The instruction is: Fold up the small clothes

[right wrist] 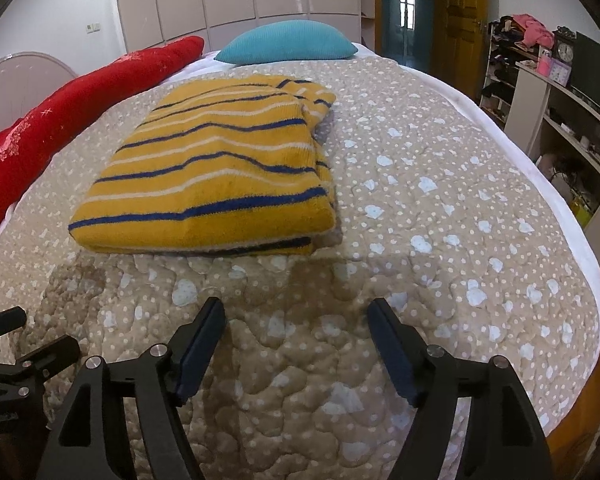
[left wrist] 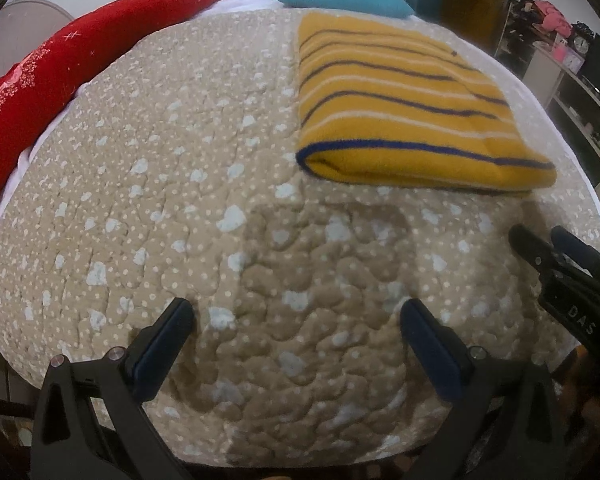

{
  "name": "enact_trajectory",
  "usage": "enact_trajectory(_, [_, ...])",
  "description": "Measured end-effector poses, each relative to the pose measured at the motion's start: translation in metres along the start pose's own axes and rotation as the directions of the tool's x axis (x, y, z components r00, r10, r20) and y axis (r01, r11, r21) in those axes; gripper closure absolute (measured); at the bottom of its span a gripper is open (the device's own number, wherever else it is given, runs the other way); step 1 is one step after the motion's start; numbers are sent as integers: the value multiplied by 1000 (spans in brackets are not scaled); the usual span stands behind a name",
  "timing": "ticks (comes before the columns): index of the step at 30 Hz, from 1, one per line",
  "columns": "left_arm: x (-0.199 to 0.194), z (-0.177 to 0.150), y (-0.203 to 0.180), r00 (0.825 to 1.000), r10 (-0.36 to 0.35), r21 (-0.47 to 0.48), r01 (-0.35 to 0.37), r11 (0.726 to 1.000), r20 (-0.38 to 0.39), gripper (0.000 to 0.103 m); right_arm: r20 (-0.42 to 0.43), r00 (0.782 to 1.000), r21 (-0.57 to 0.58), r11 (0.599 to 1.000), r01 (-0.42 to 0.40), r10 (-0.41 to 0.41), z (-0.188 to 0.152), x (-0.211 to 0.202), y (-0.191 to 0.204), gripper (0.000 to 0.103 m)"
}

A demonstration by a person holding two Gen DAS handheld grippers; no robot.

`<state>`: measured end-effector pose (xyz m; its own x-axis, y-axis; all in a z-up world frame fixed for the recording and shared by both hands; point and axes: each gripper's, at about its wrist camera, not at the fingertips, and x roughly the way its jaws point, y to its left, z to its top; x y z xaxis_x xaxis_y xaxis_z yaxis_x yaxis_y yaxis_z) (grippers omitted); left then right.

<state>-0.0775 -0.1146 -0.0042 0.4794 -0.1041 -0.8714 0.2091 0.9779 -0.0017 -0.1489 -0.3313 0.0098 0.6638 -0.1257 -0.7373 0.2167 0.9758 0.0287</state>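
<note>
Two hand-held grippers are seen above the near edge of a bed, both with their blue-padded fingers spread wide and nothing held between them. The left hand-held gripper [left wrist: 296, 320] is held over the beige dotted quilt [left wrist: 180, 184], and the right hand-held gripper [right wrist: 296, 320] is held likewise over the same quilt [right wrist: 440, 208]; in the left wrist view the right one's black frame is glimpsed at 4 o'clock, and in the right wrist view part of the left one is glimpsed at 8 o'clock. The folded yellow sweater [left wrist: 404, 108] with dark blue and white stripes is laid flat on the quilt, at about 1 o'clock from the left hand-held gripper and apart from its fingers; in the right wrist view the sweater [right wrist: 216, 176] is found at about 11 o'clock, its folded edge turned toward the camera and some layers showing unevenly along its right side. A teal pillow [right wrist: 288, 46] is placed at the far end of the bed, and a long red cushion [left wrist: 76, 68] is laid along the bed's left side. Shelves [right wrist: 560, 92] crowded with small items are seen by the wall at 2 o'clock
</note>
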Motion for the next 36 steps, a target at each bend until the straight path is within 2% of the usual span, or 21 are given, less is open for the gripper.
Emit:
enact_trajectory(18, [13,2,7,1000,-17,-31,16,999,-25,0,9,1000,-4,1000,15,-15,-4,10,7,12])
enact_trajectory(27, [17,5,7,999,-24,-19,23,1000,-47,0,12,1000,-6,1000,15,-15,-5,11,7,12])
enact_trajectory(36, [9,2,3,1000,5,-4,-5,1000,-14,0,10,1000,-8,1000,16,-16,-5,10,9,12])
